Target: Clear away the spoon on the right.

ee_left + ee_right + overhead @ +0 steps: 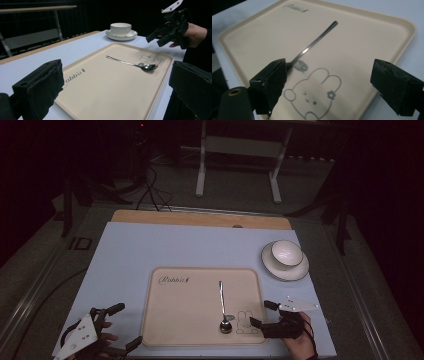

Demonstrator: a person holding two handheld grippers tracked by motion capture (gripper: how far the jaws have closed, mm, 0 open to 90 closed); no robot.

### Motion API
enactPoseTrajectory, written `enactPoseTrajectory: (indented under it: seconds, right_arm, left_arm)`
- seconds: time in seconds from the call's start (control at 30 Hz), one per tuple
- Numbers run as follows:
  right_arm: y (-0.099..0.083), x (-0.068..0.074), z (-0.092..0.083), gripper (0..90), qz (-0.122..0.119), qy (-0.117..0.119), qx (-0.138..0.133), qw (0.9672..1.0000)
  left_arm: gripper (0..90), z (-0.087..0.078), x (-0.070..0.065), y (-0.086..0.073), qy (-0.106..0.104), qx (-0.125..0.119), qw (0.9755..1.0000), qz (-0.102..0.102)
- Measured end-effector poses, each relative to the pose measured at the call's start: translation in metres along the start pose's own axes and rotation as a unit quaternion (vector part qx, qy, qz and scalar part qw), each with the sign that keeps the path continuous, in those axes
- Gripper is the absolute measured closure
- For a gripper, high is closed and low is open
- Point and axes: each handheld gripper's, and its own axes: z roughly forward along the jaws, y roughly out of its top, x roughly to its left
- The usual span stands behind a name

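Dark room, pale blue bench [130, 255] carrying a beige tray [170, 320]; spoon [222, 307] lies on the tray, bowl end beside the rabbit drawing [245, 322]. Right tool [265, 315] hovers released at the tray's right edge near the spoon. Left tool [120, 325] released, off the tray's left corner.

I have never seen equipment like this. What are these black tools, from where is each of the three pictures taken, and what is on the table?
A person sits at a table and holds a hand-operated two-jaw gripper in each hand; there is no robot arm. The high view looks down from above: the left gripper is at the lower left, the right gripper at the lower right. The other two pictures come from cameras riding on the grippers, so their black jaws rise from the bottom.

On the light blue table lies a beige tray printed with a rabbit drawing. A metal spoon lies on the tray. Beyond the tray, a white cup stands on a saucer.

Both grippers are open and hold nothing.
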Motion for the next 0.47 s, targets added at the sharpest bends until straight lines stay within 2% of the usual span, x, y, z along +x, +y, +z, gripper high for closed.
enactPoseTrajectory:
  seconds: [0.47]
  right_arm:
    - [-0.0047, -0.0033, 0.0058, 13.3, 0.007, -0.005, 0.013, 0.9999]
  left_arm:
    - [0.0, -0.0022, -0.0007, 0.0008, -0.003, -0.001, 1.0000, 0.002]
